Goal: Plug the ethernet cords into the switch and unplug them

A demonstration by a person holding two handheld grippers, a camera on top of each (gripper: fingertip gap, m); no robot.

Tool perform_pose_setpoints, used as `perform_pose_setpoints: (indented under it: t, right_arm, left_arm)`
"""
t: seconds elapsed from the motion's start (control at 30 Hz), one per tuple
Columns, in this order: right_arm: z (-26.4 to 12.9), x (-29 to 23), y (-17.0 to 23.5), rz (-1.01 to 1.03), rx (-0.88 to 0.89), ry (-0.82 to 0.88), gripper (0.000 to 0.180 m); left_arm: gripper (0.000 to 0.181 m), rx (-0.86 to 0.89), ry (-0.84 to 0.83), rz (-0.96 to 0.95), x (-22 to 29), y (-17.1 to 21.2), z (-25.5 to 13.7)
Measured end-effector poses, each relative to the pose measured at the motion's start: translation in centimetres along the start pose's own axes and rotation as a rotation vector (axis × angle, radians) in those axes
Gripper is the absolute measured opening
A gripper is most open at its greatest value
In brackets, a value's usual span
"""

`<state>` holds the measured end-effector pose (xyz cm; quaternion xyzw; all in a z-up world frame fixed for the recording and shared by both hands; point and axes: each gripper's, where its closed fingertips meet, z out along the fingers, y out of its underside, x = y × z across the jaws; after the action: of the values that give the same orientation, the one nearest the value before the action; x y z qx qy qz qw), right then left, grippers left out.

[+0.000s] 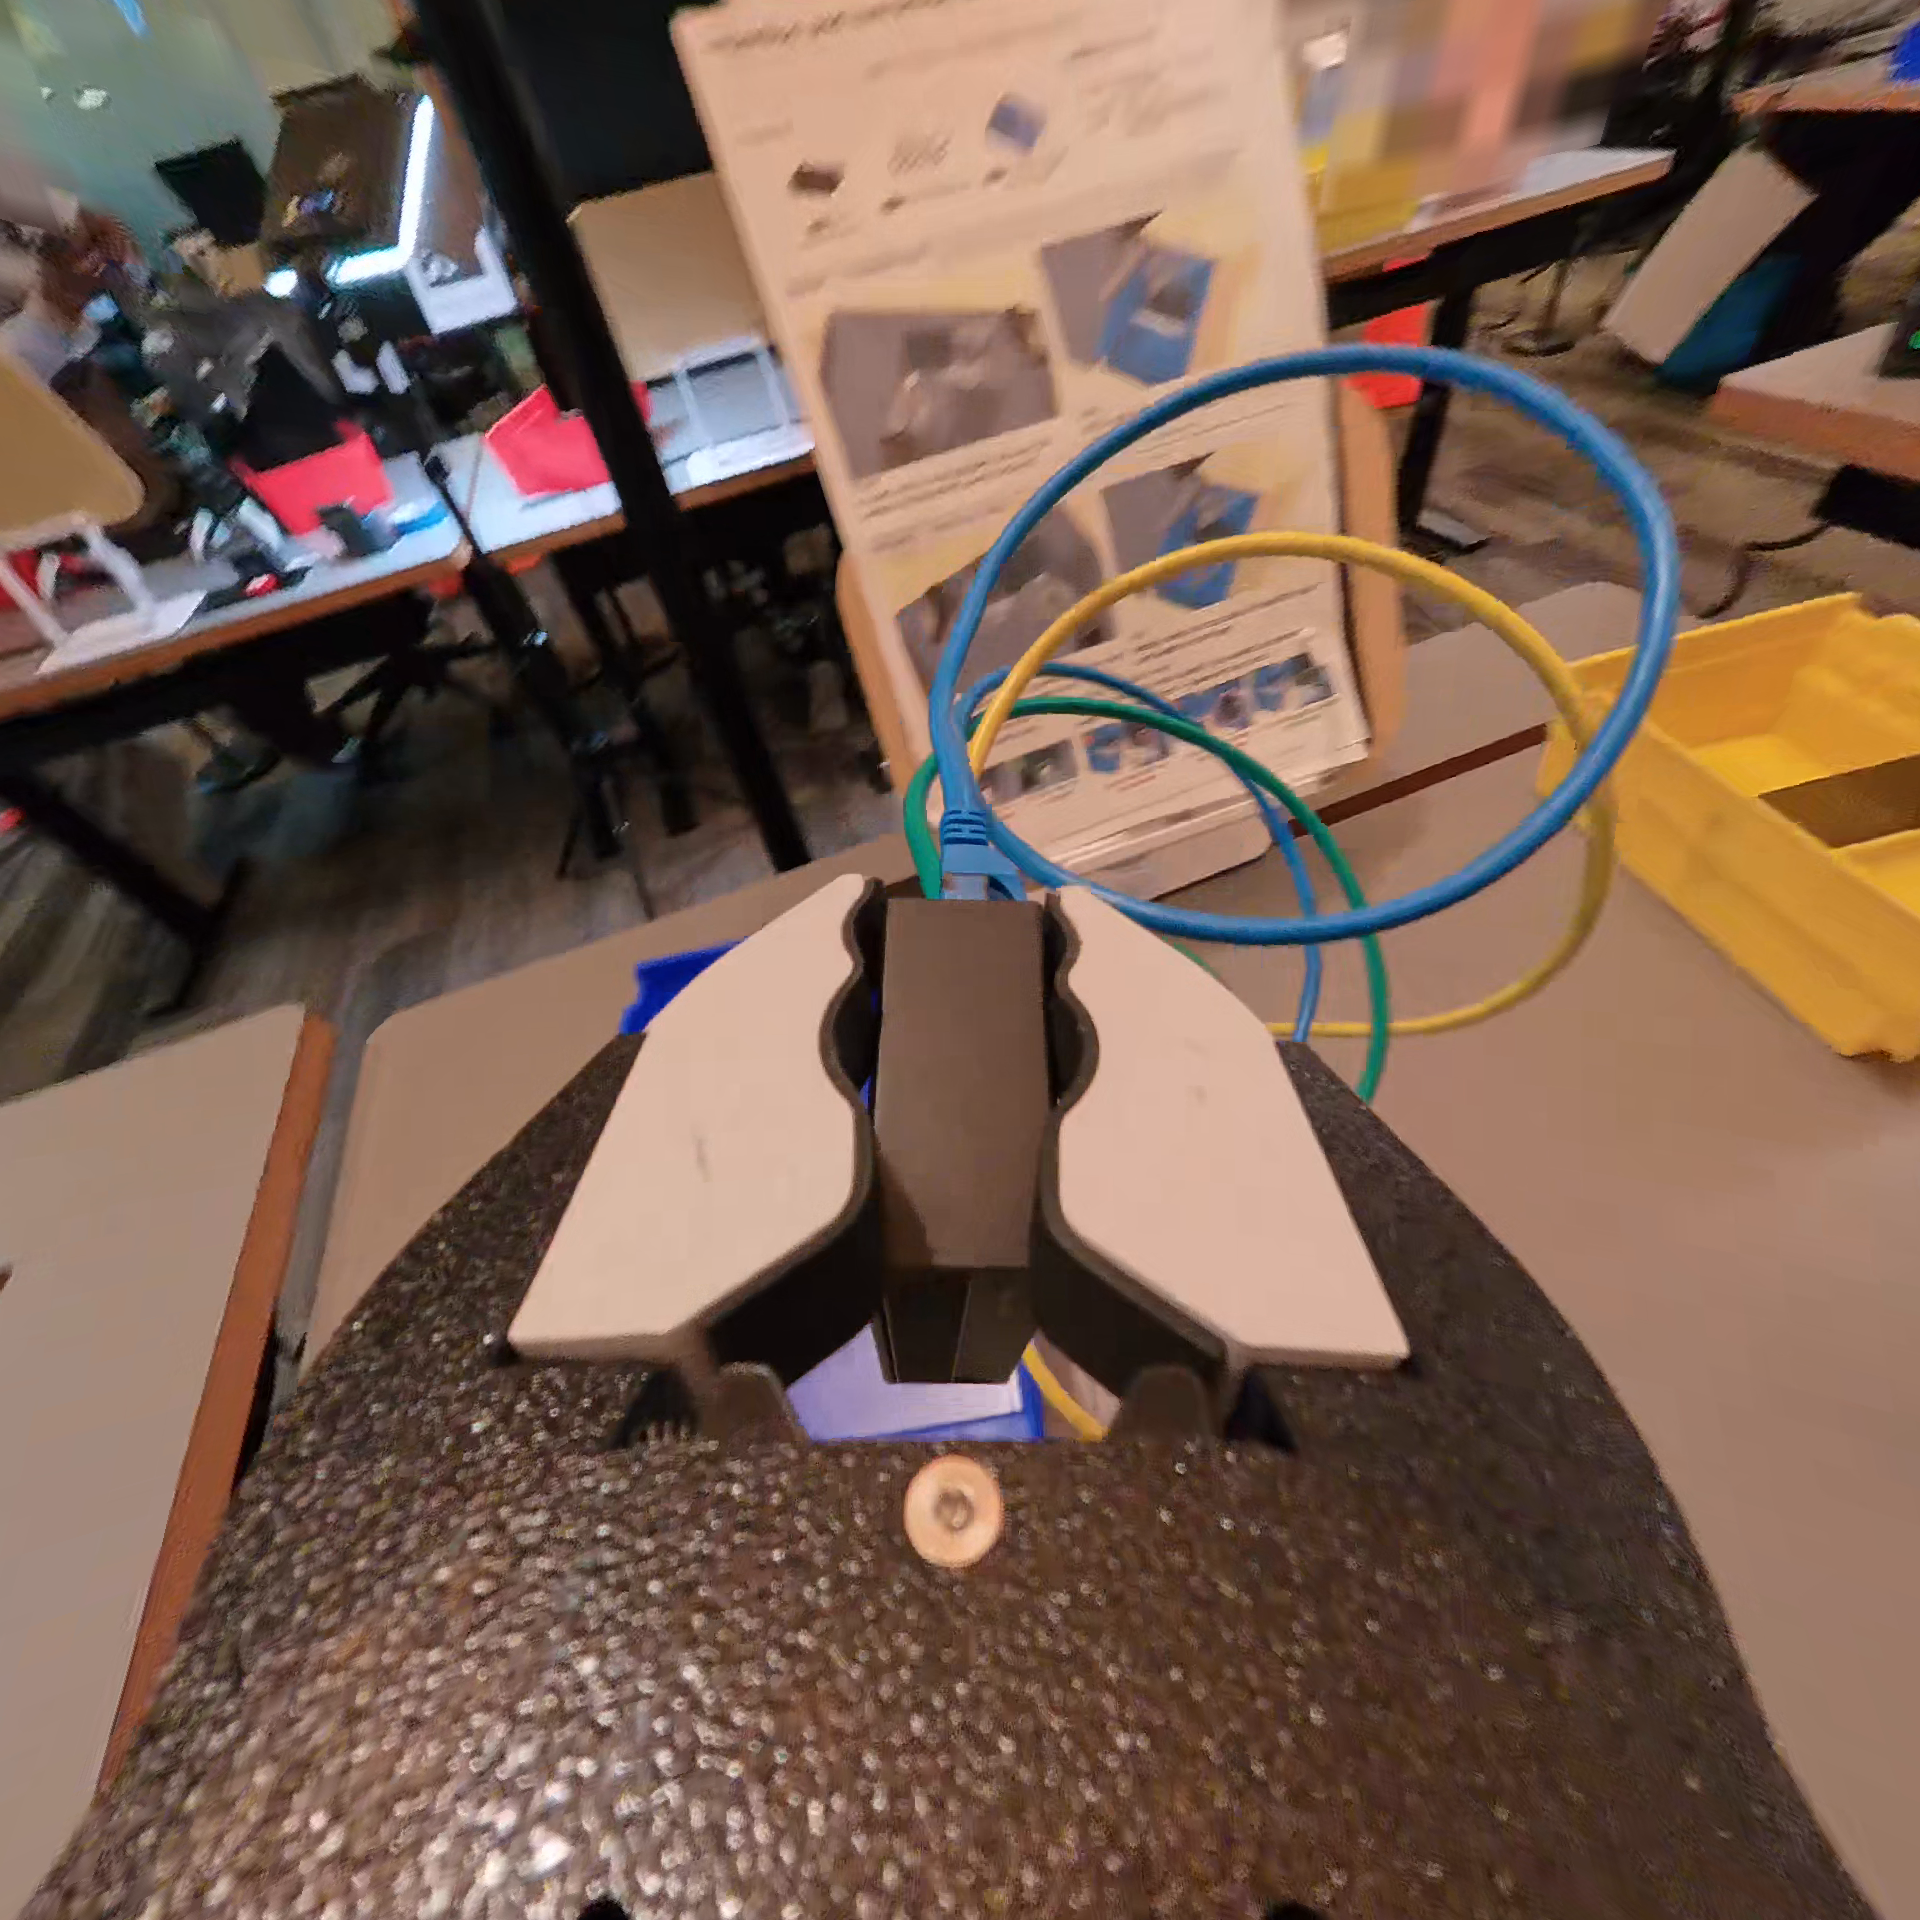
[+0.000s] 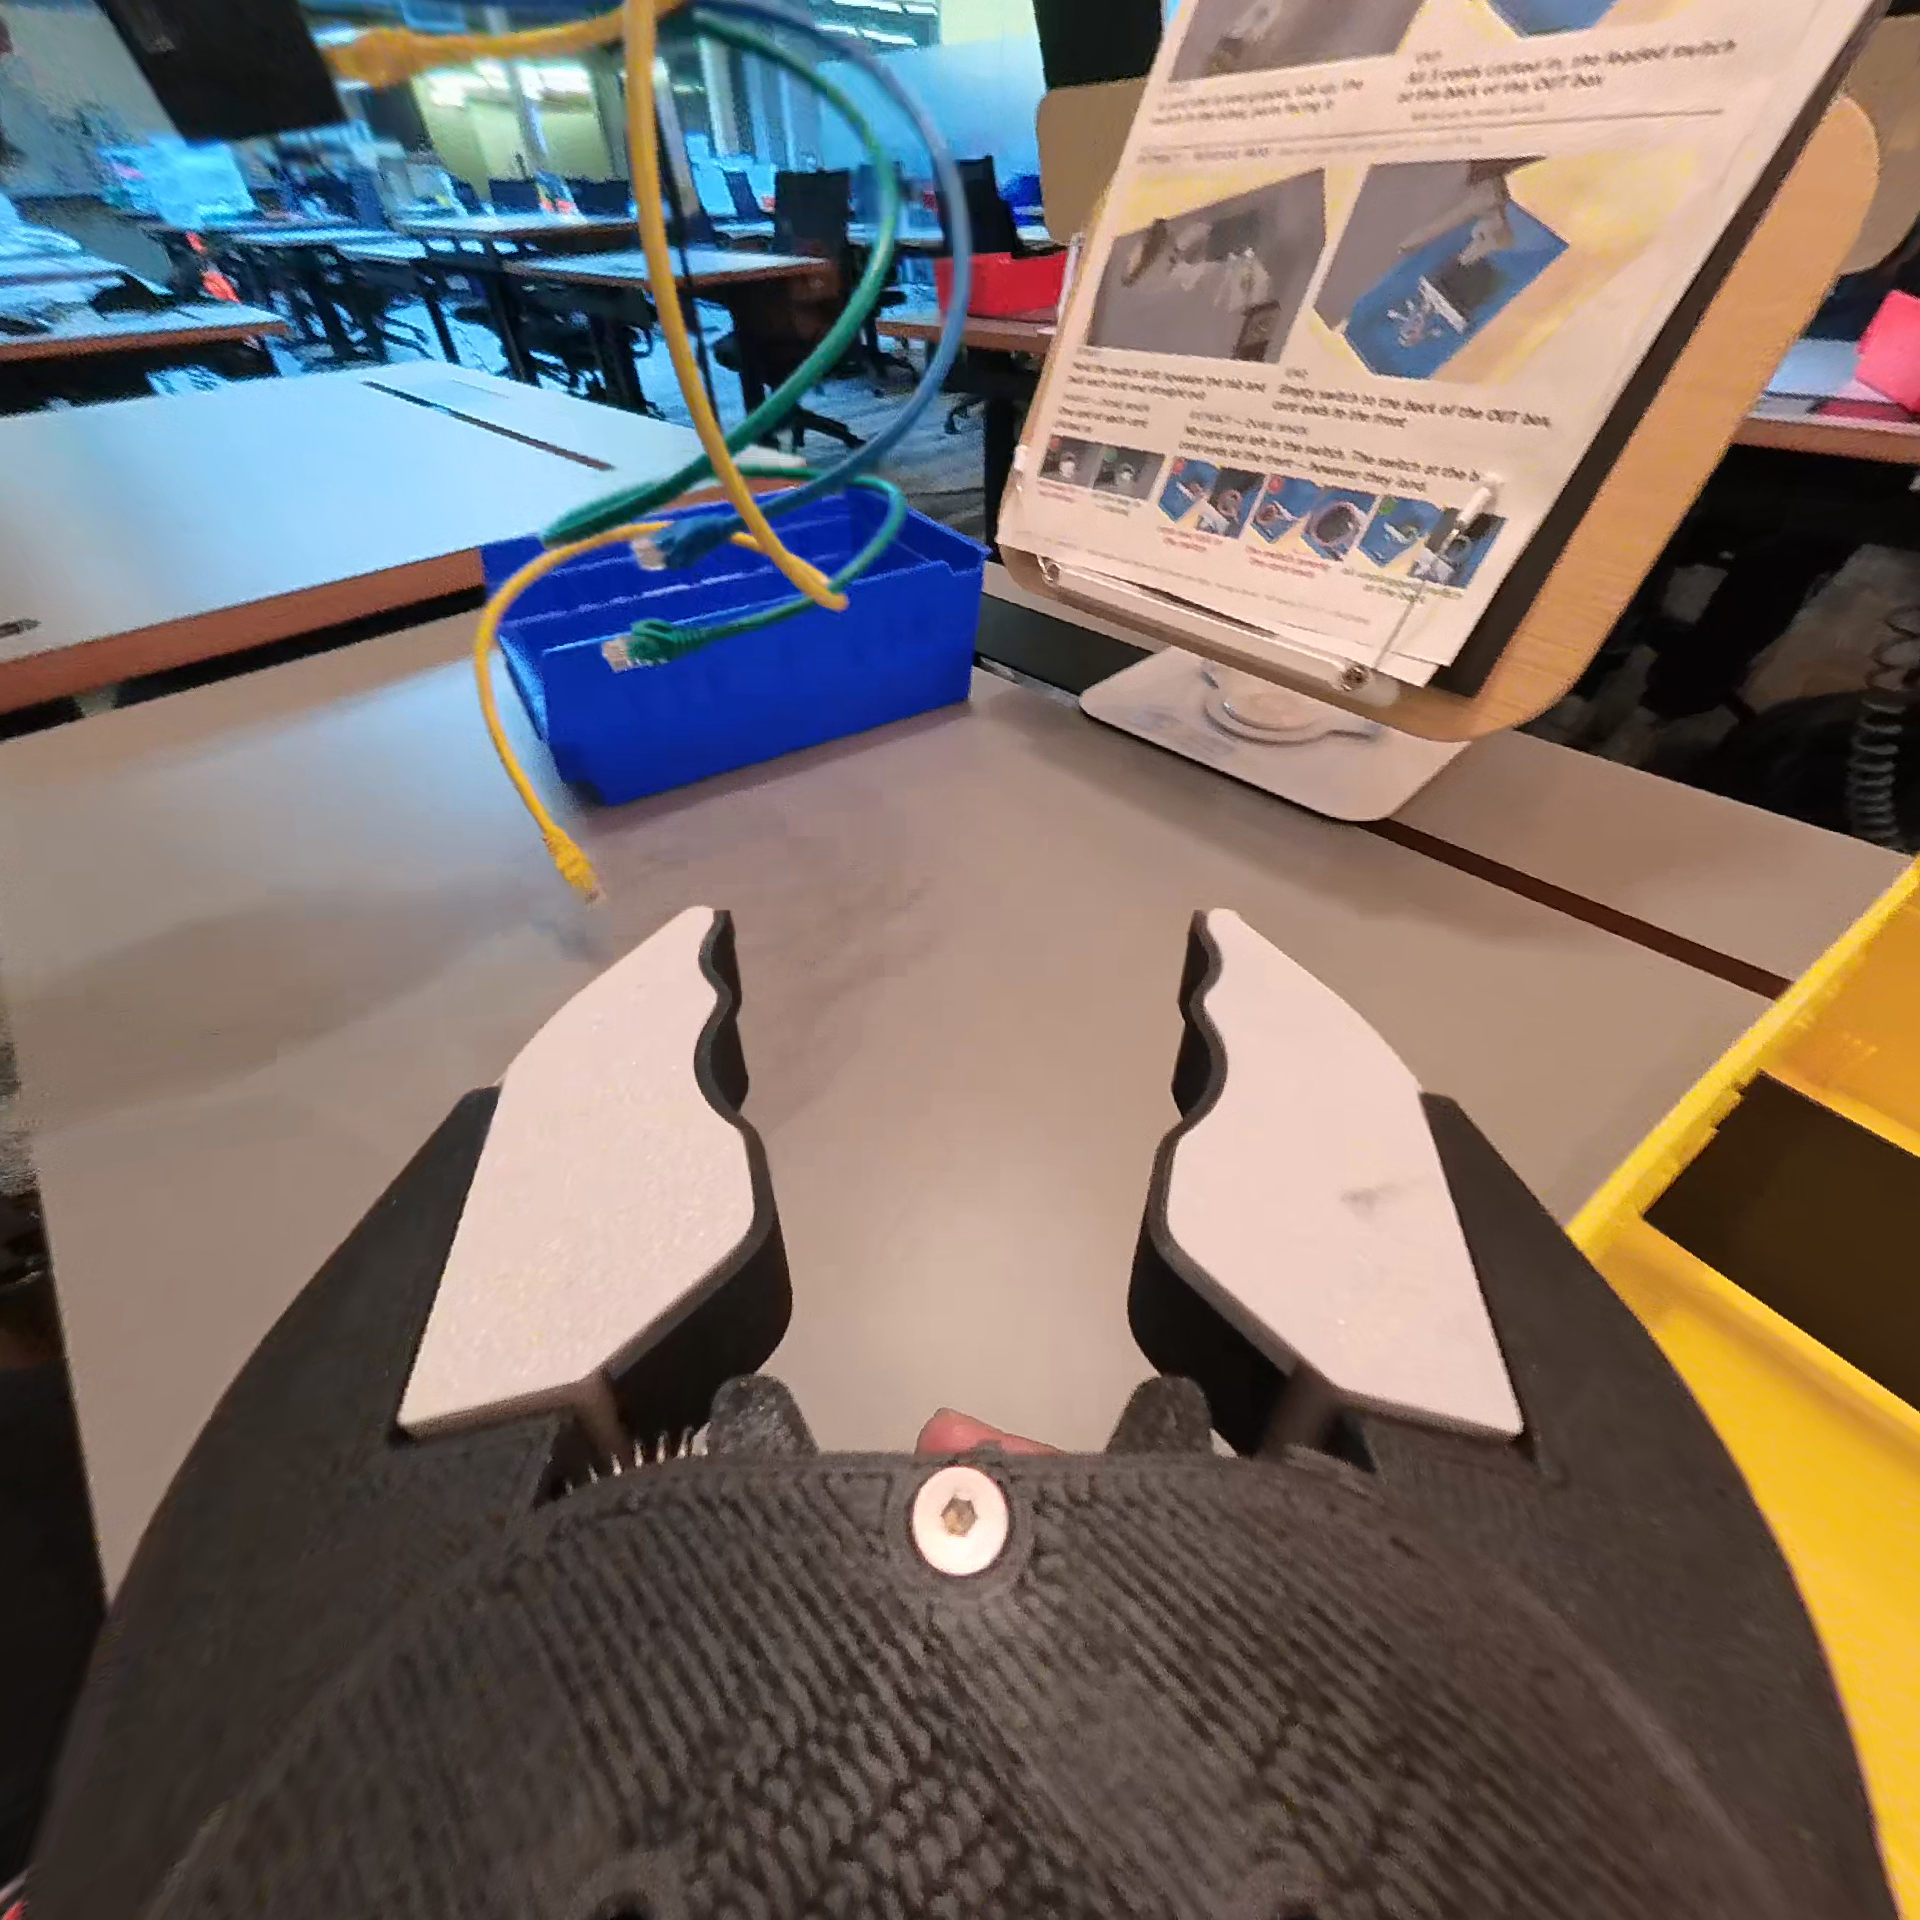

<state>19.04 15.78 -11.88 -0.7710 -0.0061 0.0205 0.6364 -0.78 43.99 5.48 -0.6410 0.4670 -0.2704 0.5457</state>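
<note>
Holding element: left gripper, its two pale fingers pressed against the sides of a black switch, which stands lengthwise between them and clear of the table.
Switch ports: far end of the switch, pointing away from the camera; a blue cord enters here by its blue plug.
Looped cords: blue, yellow cord and green cord rise from the switch end and arc in wide rings in front of it; whether yellow and green are seated in ports cannot be told in the left wrist view.
Free gripper: right gripper, fingers spread wide with bare grey table between them, grasping nothing, low over the surface.
Hanging ends: in the right wrist view the three cords drop from above; the green plug and another blue plug dangle over the blue bin, the yellow plug hangs just outside it above the table.
Bins: blue bin beyond the right gripper; yellow bin at that gripper's right edge.
Instruction sheet: printed page on a tilted wooden stand, right of the blue bin.
</note>
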Motion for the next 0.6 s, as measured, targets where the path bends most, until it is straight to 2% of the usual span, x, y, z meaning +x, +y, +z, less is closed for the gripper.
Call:
perform_pose_setpoints:
  t: [0.13, 0.27, 0.33, 0.47, 0.53, 0.6]
  right_arm:
    - [-0.5, -0.7, -1.0, 0.012, 0.04, -0.035, 0.083]
    - [-2.9, -0.3, -4.1, -0.056, 0.125, 0.062, 0.082]
    - [-4.6, -1.1, -6.0, -0.164, 0.171, 0.083, 0.084]
    - [-7.4, -2.8, -8.7, -0.452, 0.266, 0.162, 0.074]
    - [-7.2, -3.5, -8.5, -0.553, 0.264, 0.168, 0.072]
    - [-5.4, -4.4, -6.2, -0.618, 0.162, 0.082, 0.066]
  left_arm:
    - [0.028, 0.077, 0.132, 0.094, 5.7, -2.8, 0.0]
    - [0.029, 0.104, 0.207, 0.32, 12.3, -2.7, 1.0]
    - [0.029, 0.105, 0.256, 0.465, 15.9, -1.4, 1.7]
    - [0.028, 0.071, 0.439, 0.701, 23.0, 3.2, 3.4]
    - [0.029, 0.061, 0.533, 0.818, 26.0, 5.8, 4.0]
    - [0.029, 0.075, 0.604, 0.937, 28.7, 8.0, 4.2]
